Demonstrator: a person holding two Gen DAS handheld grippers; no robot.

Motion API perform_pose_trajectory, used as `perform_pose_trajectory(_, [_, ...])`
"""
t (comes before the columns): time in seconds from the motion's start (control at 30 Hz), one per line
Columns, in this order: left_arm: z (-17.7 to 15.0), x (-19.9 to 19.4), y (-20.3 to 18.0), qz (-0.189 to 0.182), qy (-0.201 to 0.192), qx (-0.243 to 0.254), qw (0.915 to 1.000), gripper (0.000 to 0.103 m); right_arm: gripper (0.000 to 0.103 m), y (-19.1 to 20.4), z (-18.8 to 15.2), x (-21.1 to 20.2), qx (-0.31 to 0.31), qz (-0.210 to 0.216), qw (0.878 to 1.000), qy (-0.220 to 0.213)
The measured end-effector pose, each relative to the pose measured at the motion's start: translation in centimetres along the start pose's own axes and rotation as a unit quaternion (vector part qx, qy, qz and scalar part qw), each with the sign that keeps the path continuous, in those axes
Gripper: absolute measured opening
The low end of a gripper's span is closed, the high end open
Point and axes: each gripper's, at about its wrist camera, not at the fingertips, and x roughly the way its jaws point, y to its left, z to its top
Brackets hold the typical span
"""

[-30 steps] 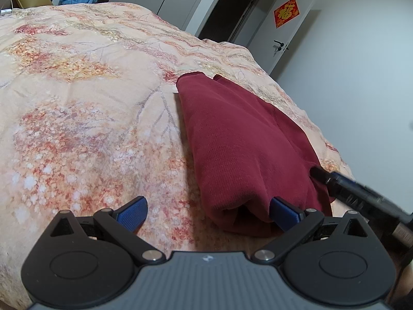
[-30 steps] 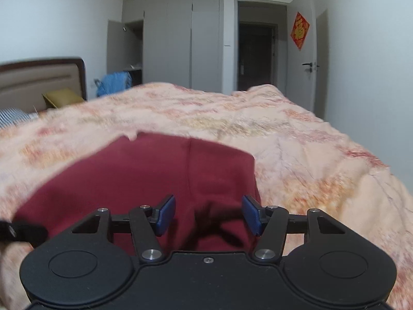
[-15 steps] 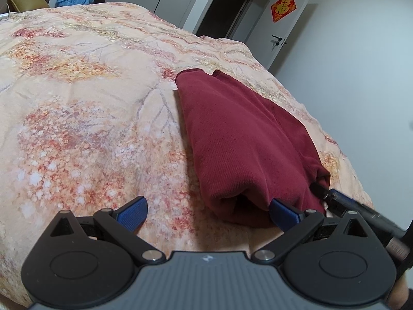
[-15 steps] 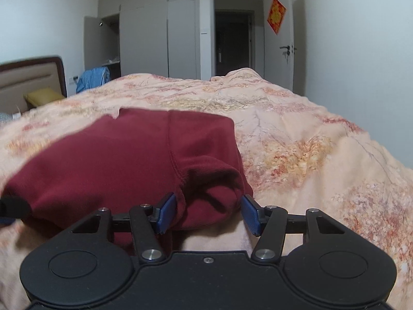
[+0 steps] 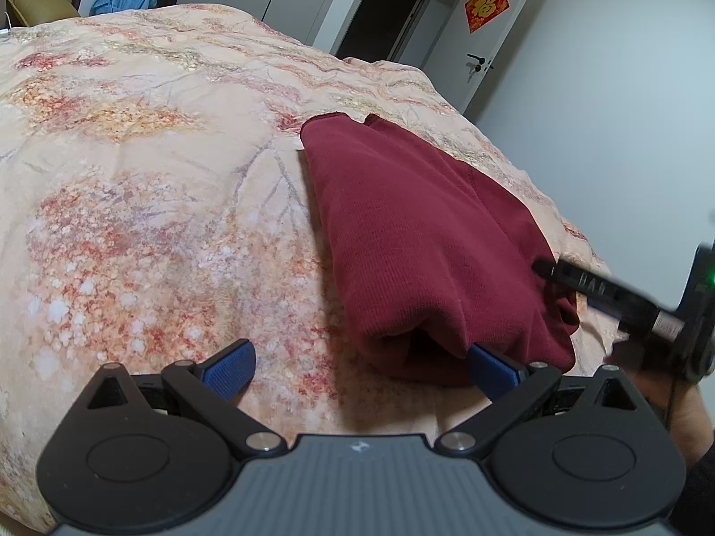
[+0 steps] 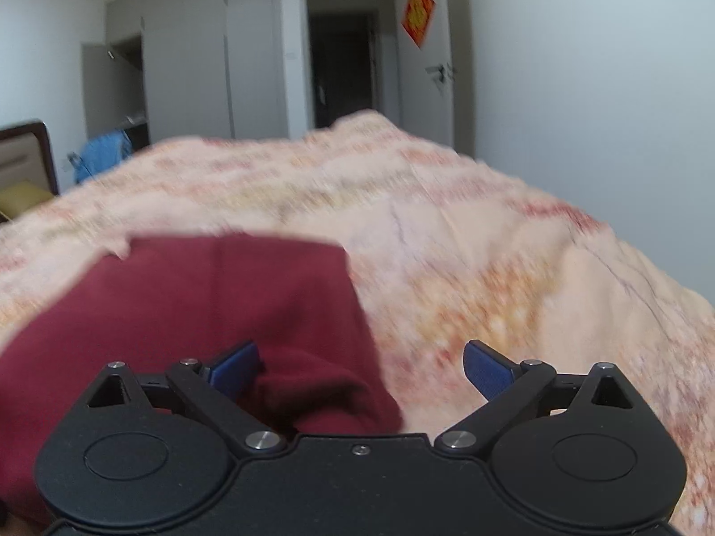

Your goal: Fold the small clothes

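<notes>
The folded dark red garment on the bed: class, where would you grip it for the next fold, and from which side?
Probably grip the dark red garment at its near rolled end, coming low along the floral quilt. That end bulges into a thick lip between the open left gripper and the open right gripper.

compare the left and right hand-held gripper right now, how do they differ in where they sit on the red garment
The left hand-held gripper sits at the folded end of the red garment, mostly over the floral bedspread, only one blue pad by the fold. The right hand-held gripper has a bunched corner of cloth between its pads. The left view is sharp, the right blurred. Both are open, gripping nothing.
</notes>
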Motion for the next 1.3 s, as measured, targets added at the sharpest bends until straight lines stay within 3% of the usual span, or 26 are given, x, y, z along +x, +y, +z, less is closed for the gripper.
perform_pose_trajectory(0.33, [-0.2, 0.1, 0.1, 0.001, -0.001, 0.005, 1.0, 0.103, 0.102, -1.5, -4.2, -1.9, -0.007, -0.013, 1.0, 0.001])
perform_pose_trajectory(0.73, [-0.3, -0.1, -0.4, 0.005, 0.003, 0.023, 0.9997, 0.103, 0.102, -2.1, -5.2, -2.8, 0.01, -0.004, 1.0, -0.025])
perform_pose_trajectory(0.87, [0.4, -1.1, -0.2, -0.03, 0.002, 0.017, 0.9994, 0.103, 0.102, -2.8, -5.3, -4.1, 0.029, 0.014, 0.999, -0.033])
perform_pose_trajectory(0.93, [0.9, -2.0, 0.0, -0.052, -0.011, 0.012, 0.9985, 0.103, 0.102, -3.3, -5.1, -5.1, 0.044, 0.028, 0.998, -0.044])
perform_pose_trajectory(1.03, [1.8, -2.8, -0.2, -0.057, -0.038, 0.021, 0.9974, 0.103, 0.102, -3.8, -4.0, -6.2, 0.055, 0.045, 0.995, -0.07])
perform_pose_trajectory(1.1, [2.6, -2.6, -0.5, -0.051, -0.047, 0.031, 0.9971, 0.103, 0.102, -3.5, -2.7, -5.9, 0.043, 0.053, 0.995, -0.074])
perform_pose_trajectory(1.23, [4.8, -0.3, -0.9, 0.017, -0.029, 0.03, 0.999, 0.103, 0.102, -2.5, 0.3, -3.3, 0.018, 0.07, 0.996, -0.047])
perform_pose_trajectory(1.3, [5.8, 0.7, -0.9, 0.026, -0.026, 0.027, 0.999, 0.103, 0.102, -1.7, 1.5, -1.7, 0.007, 0.072, 0.997, -0.033])
